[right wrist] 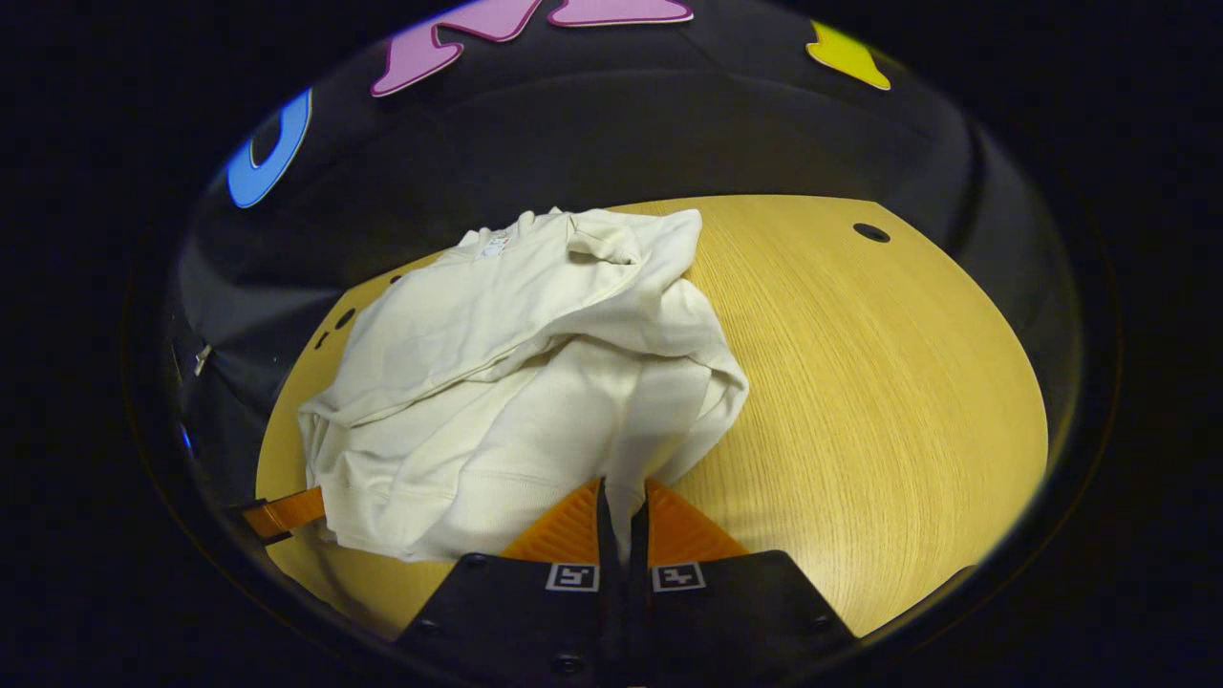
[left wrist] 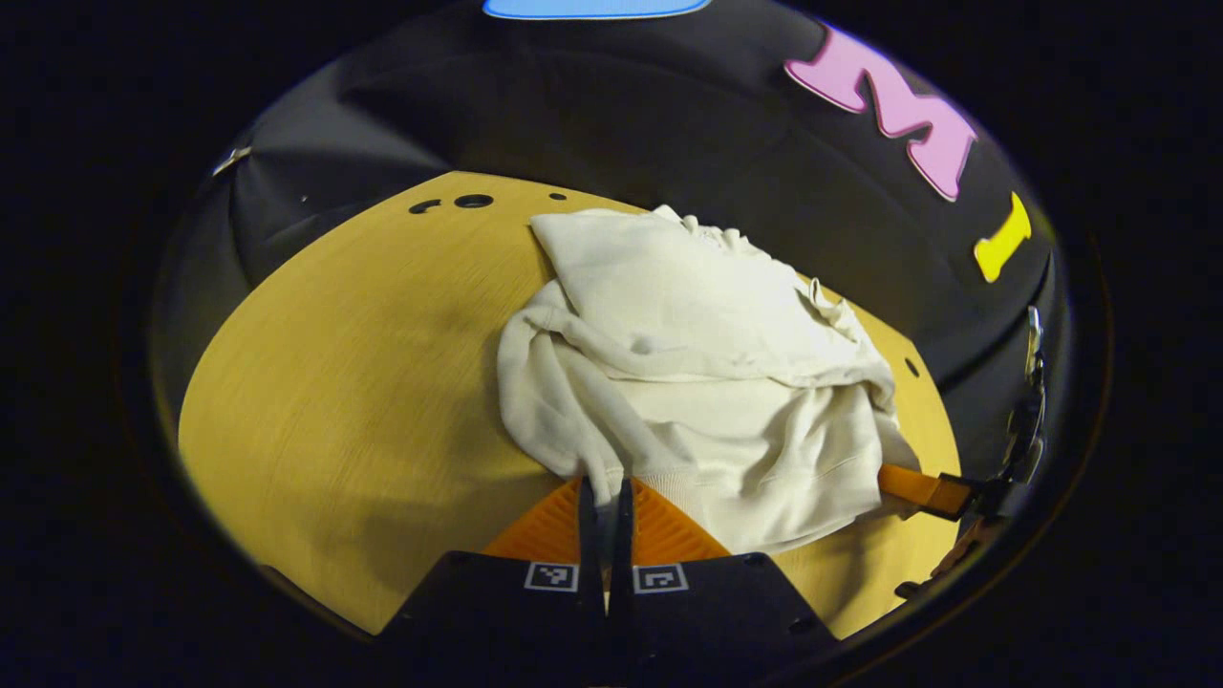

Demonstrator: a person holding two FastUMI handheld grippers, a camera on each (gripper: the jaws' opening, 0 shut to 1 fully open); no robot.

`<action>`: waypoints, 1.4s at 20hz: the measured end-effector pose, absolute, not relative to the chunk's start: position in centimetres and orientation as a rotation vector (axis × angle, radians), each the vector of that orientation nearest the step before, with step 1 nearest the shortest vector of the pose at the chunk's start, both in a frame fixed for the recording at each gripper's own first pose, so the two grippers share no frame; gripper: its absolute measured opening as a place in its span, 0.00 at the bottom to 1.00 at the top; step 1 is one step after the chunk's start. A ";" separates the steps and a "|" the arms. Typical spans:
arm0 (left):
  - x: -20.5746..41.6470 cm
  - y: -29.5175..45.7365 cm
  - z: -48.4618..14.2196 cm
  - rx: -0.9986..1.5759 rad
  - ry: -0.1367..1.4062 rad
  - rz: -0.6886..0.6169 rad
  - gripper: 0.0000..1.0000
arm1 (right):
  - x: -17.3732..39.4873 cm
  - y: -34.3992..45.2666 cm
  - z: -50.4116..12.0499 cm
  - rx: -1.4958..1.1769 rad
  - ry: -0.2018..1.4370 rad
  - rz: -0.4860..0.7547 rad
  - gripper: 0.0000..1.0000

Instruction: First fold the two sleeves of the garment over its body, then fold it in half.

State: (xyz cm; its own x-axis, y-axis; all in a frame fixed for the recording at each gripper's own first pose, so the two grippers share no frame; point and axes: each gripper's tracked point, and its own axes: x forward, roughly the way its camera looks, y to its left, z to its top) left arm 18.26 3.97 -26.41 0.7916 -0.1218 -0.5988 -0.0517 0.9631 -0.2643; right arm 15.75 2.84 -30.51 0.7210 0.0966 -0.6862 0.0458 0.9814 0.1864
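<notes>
Both tongs were nearly closed, each nipping cloth at the near hem of a cream sweatshirt (left wrist: 707,382). In the left gripper view, the left tongs (left wrist: 604,497) stood with their fingers almost together at the bottom middle, a narrow fold of the garment's near-left corner caught between them. In the right gripper view, the right tongs (right wrist: 623,502) were likewise drawn close, with a strip of the ribbed hem pinched in the slim gap between the fingers.

Just beyond the tongs, the sweatshirt lay bunched on a pale wooden tabletop (left wrist: 363,382), its lower body nearest and a sleeve (left wrist: 669,334) folded across the chest farther back. The collar end lay farthest off, close to the tabletop's back edge. In the left gripper view, one finger of the other tongs reached in from the right and met the hem at the garment's far-right corner; the right gripper view showed the matching finger coming in from the left edge.

Bare wood spread wide to either side of the garment. Small dark holes (right wrist: 870,232) dotted the tabletop near its back edge, and behind it hung the booth's black cloth wall (left wrist: 621,105)
</notes>
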 end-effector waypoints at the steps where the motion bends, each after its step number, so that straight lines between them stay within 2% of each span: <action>1: 18.7 4.0 -25.8 -0.301 0.645 -0.038 0.06 | 16.2 2.7 -30.1 0.220 0.757 0.022 0.05; 12: 25.6 5.2 -17.5 -0.313 0.445 -0.033 0.06 | 24.7 3.3 -23.0 0.218 0.585 0.060 0.05; 21: 33.2 6.0 -12.1 -0.283 0.278 -0.035 0.06 | 33.4 3.1 -18.1 0.187 0.426 0.032 0.05; 26: 39.4 6.8 -10.1 -0.272 0.225 -0.030 0.06 | 39.2 4.0 -15.5 0.142 0.342 0.047 0.05; 28: 41.7 7.3 -10.7 -0.257 0.249 -0.026 0.06 | 41.2 4.0 -15.7 0.123 0.321 0.044 0.05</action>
State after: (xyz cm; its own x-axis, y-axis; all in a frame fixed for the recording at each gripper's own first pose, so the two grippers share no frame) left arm 41.67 7.29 -10.68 0.9689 -0.0574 -0.2405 -0.0059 0.9671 -0.2544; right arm 41.19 4.05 -15.72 0.9481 0.0623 -0.3118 -0.0233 0.9916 0.1272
